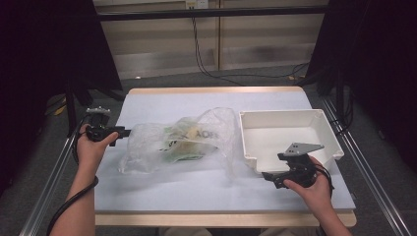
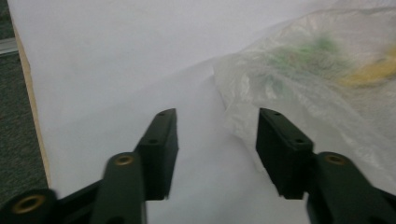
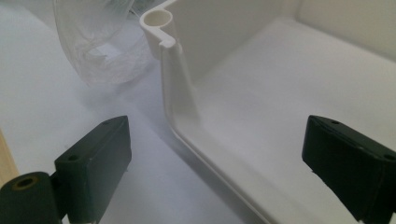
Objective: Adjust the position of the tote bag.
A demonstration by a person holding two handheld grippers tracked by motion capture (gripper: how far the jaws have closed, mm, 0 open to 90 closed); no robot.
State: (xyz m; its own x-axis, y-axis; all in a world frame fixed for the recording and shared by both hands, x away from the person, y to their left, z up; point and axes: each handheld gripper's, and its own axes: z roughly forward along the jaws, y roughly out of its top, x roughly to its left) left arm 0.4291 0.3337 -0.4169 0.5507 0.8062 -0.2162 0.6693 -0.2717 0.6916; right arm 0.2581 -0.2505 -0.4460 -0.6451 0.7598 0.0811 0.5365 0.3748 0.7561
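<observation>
Clear plastic bag (image 1: pixel 177 142) of packets lies mid-worktop (image 1: pixel 196 187), beside the white tray (image 1: pixel 322 123). Left hand-held gripper (image 2: pixel 217 140), jaws partly open and empty, sits at the bag's end, placed to pinch it. Right hand-held gripper (image 3: pixel 215 163), jaws wide and empty, straddles the tray's near wall, likely to steady it.

1. A pale blue-grey counter (image 1: pixel 196 189) with a light wooden edge carries everything.
2. Black cables (image 1: pixel 206 59) hang down the beige back wall and trail across the grey floor (image 1: pixel 373 162).
3. Dark curtains (image 1: pixel 44 54) flank both sides.
4. Metal rails (image 1: pixel 51 179) run alongside the counter.
</observation>
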